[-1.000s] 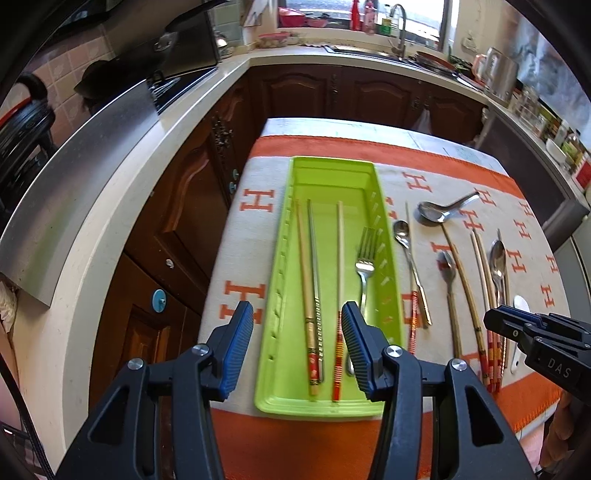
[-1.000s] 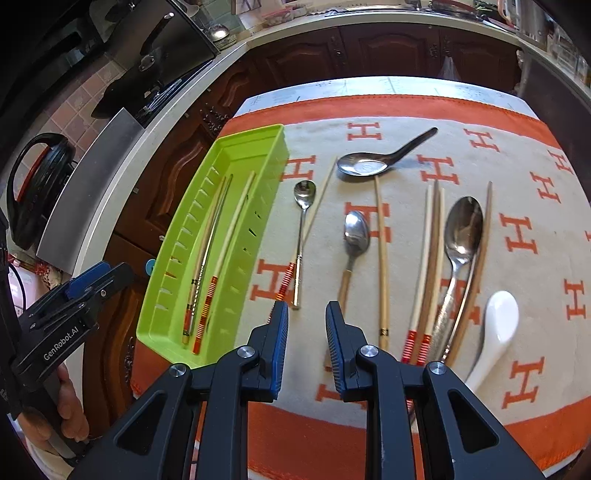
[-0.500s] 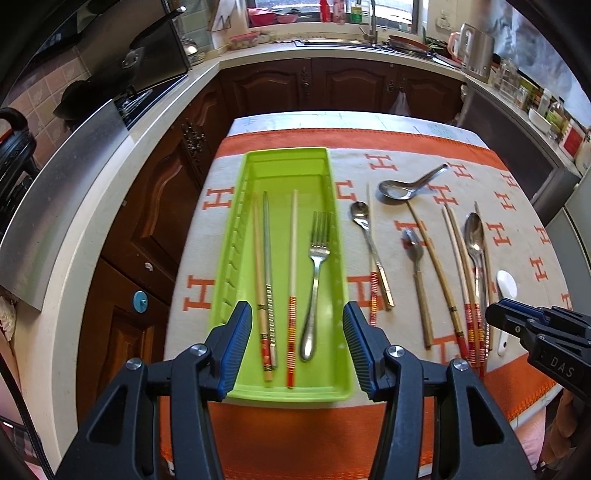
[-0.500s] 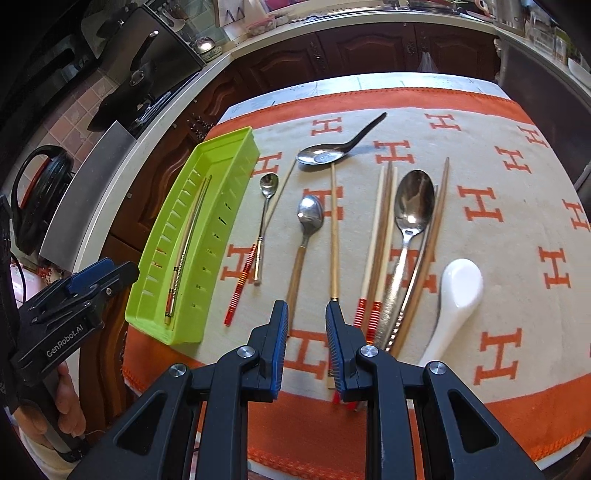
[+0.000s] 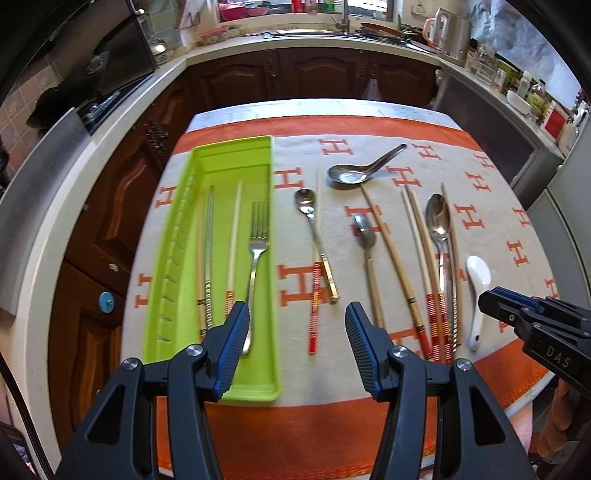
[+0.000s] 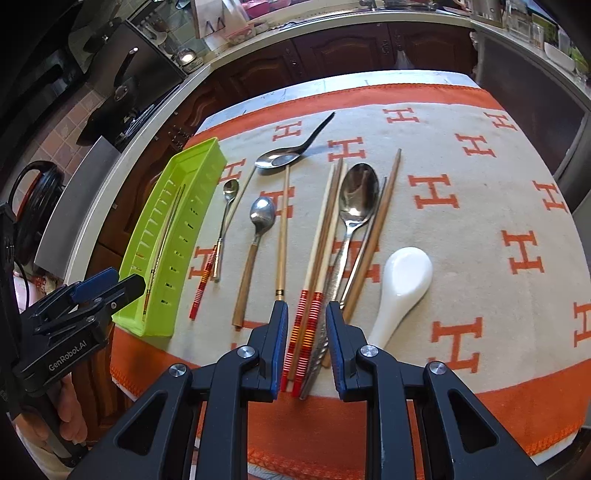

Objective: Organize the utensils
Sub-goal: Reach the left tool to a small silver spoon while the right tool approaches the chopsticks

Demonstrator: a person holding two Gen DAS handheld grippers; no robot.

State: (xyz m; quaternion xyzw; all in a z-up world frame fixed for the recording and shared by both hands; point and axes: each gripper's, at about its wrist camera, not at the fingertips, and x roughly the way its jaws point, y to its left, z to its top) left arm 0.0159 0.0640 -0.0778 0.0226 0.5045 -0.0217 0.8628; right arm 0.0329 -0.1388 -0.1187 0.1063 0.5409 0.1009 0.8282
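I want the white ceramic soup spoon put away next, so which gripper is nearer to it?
Right. The right gripper hovers just beside the white ceramic soup spoon, over the neighbouring red-banded chopsticks; the left gripper is near the green plastic tray, several utensils away.

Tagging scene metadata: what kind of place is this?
A home kitchen, most likely: a sink tap under a window, a kettle on the L-shaped counter, and dark wood cabinets below.
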